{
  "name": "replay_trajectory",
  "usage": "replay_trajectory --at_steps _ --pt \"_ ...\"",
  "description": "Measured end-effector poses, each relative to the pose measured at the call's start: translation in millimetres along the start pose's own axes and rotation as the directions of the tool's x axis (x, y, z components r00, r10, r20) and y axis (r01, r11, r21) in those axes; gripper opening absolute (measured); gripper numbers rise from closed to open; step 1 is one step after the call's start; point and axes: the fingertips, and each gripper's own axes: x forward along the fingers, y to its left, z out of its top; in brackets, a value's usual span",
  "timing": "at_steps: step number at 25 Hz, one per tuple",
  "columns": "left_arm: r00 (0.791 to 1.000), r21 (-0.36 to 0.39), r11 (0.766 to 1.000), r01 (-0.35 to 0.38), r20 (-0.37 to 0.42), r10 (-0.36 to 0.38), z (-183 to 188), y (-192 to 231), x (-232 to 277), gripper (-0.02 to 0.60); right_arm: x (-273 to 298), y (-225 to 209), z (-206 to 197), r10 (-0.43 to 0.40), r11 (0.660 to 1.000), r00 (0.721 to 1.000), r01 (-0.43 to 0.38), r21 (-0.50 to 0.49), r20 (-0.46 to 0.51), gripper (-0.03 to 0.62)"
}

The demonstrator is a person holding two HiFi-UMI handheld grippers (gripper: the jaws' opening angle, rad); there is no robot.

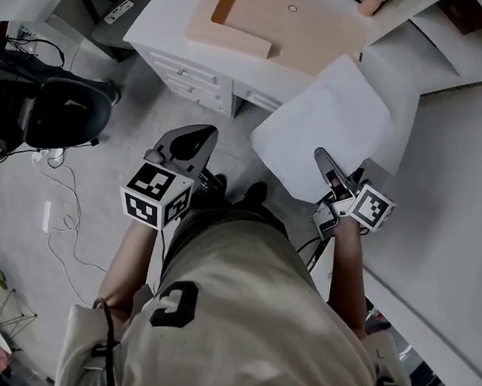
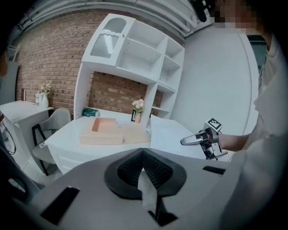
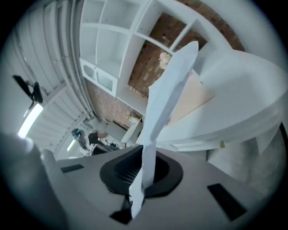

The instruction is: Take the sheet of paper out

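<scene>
Beside the desk, the sheet of paper hangs pinched in the right gripper, seemingly already out of the peach tray, while the left gripper is closed, empty.

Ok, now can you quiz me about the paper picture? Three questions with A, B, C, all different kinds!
1. Where is the tan tray?
A on the floor
B on the desk
C on a chair

2. What colour is the paper?
A white
B red
C green

3. What is the right tool doing?
A open and empty
B shut on the paper
C lying on the floor

Answers:
1 B, the tray rests on the desk top.
2 A, the paper looks white in every view.
3 B, the right gripper view shows its jaws pinching the paper's edge.
</scene>
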Motion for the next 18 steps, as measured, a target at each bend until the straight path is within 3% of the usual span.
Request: replay_trajectory --at_steps 2,4,10,18 --pt "1.000 -0.024 1.000 -0.005 0.004 0.005 -6 11 -9 0.014 12 12 -19 -0.026 0.998 0.998 0.022 -0.066 -0.061 0.028" --pt "1.000 -0.043 0.999 -0.013 0.004 0.014 -14 23 -17 0.015 19 19 -32 -0.024 0.997 0.997 0.018 -0.071 -0.080 0.028" --pt "0.997 -0.095 0.994 0.061 -0.041 -0.066 -41 33 -19 0.014 1 33 -51 -0.098 0.995 0.995 0.097 -0.008 -0.012 0.028" --pt "0.991 -0.001 0.992 0.128 -0.024 -0.128 -26 -2 -13 0.014 -54 42 -57 -0.080 0.994 0.987 0.068 0.090 0.139 0.028"
